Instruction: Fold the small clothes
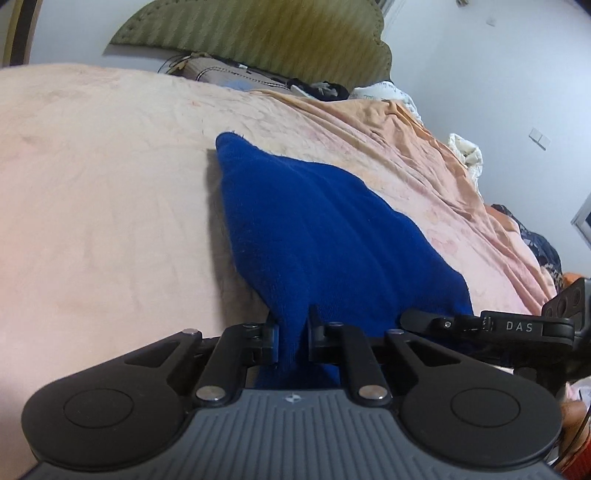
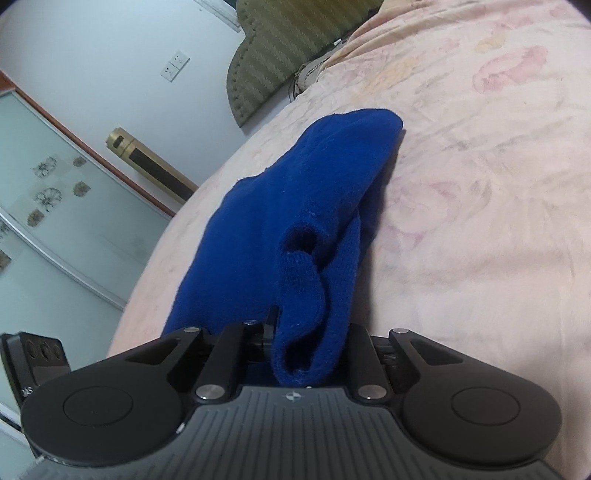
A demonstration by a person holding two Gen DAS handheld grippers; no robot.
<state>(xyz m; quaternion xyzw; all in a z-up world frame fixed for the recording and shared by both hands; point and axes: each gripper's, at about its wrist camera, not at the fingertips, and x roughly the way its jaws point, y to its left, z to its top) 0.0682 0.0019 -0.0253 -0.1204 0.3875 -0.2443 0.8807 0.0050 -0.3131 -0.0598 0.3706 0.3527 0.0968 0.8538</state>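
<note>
A small blue knitted garment [image 1: 314, 229] lies partly lifted on a pink bedspread [image 1: 92, 184]. My left gripper [image 1: 293, 339] is shut on its near edge, the cloth pinched between the two fingers. The right gripper shows at the right edge of the left wrist view [image 1: 480, 326], holding the same edge. In the right wrist view the right gripper [image 2: 308, 343] is shut on a bunched, rolled part of the blue garment [image 2: 295, 206], which stretches away over the bedspread [image 2: 480, 221]. Its right finger is hidden by the cloth.
An olive padded headboard [image 1: 258, 33] stands at the far end with pillows and dark items below it. Crumpled orange sheet [image 1: 424, 147] and bedding lie to the right. In the right wrist view a wardrobe with glass doors [image 2: 55, 221] and a gold cylinder [image 2: 147, 162] stand beside the bed.
</note>
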